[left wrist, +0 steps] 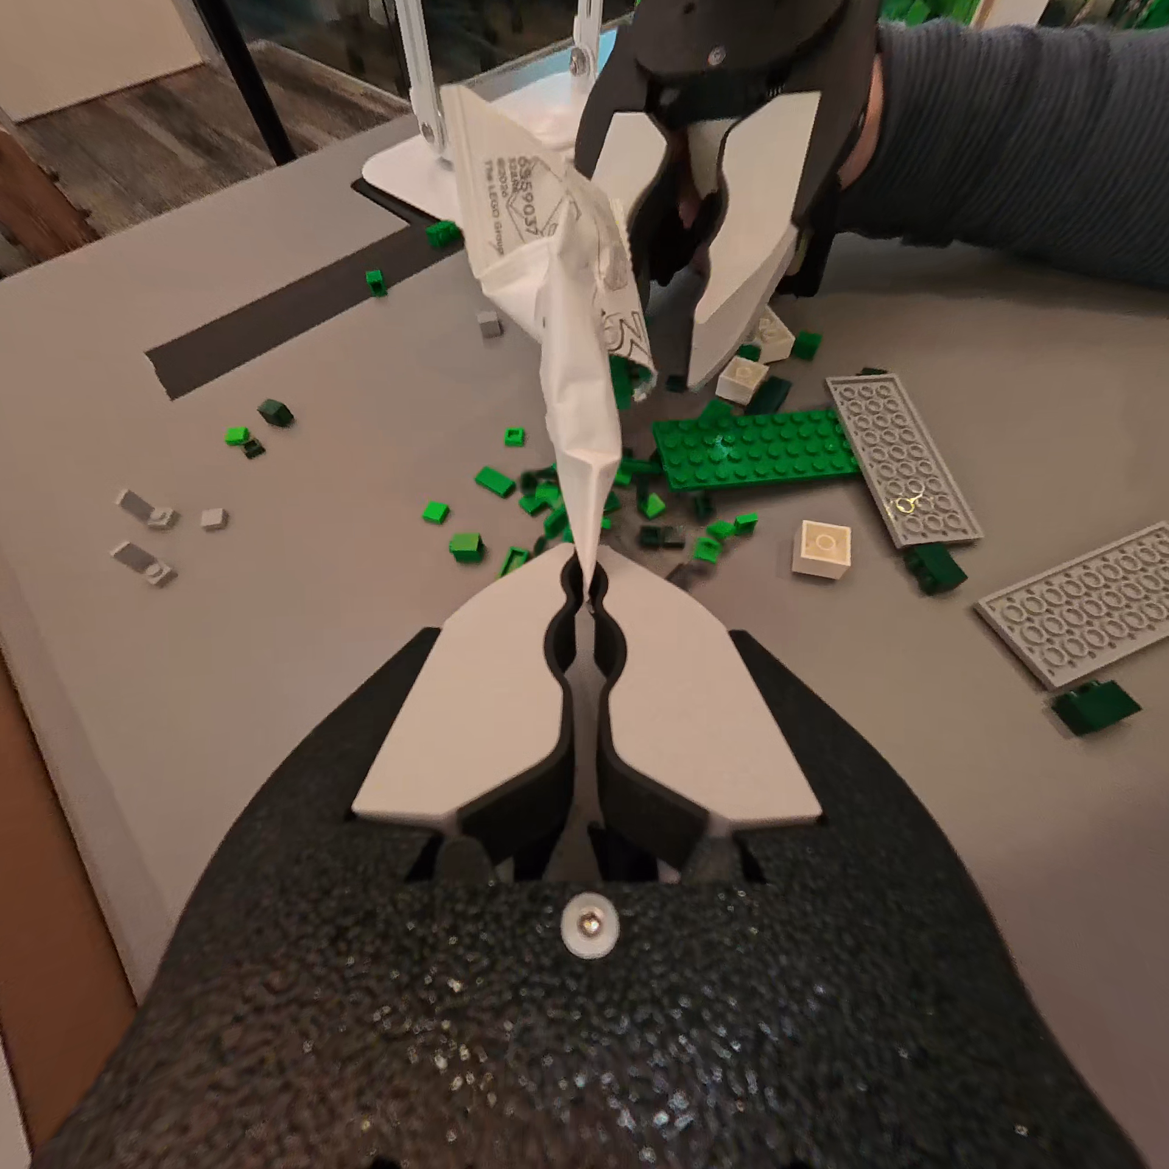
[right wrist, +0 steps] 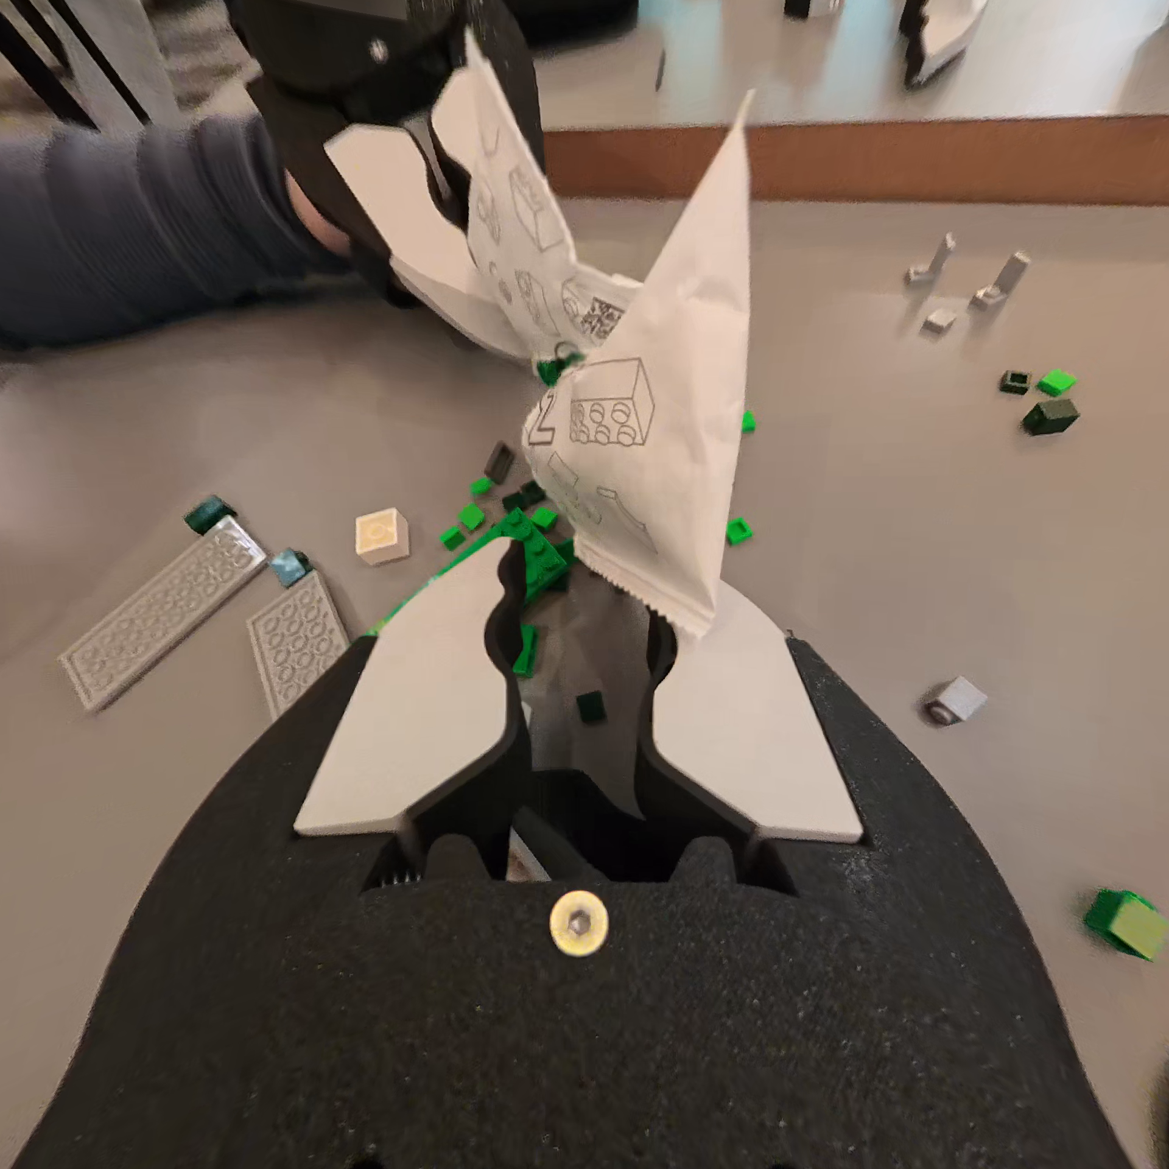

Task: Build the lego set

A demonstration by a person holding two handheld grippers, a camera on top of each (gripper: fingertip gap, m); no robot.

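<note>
My left gripper [left wrist: 585, 569] is shut on one corner of a white printed paper bag [left wrist: 569, 316], which it holds up above the grey table. The bag's open end hangs over a heap of small green bricks [left wrist: 550, 500]. A green studded plate [left wrist: 753, 455] lies to the right of the heap. My right gripper [right wrist: 607, 588] is open and empty. It hovers low over the green plate [right wrist: 538, 556], with the bag [right wrist: 664, 411] hanging just in front of its right finger. The right gripper also shows in the left wrist view [left wrist: 680, 373], beside the bag's open end.
Two grey plates [left wrist: 898, 455] [left wrist: 1088, 607] lie upside down at the right. A cream brick [left wrist: 822, 547], dark green bricks [left wrist: 1094, 705] and small grey pieces [left wrist: 145, 512] are scattered about. A white stand base [left wrist: 411, 171] and a black tape strip [left wrist: 303, 316] lie at the back. A person's sleeve [left wrist: 1025, 145] rests on the table. My right fingertips sit around 8 centimetres from my left ones. The green studded plate [left wrist: 753, 455] sits 4 centimetres or so from the ends of my right fingers.
</note>
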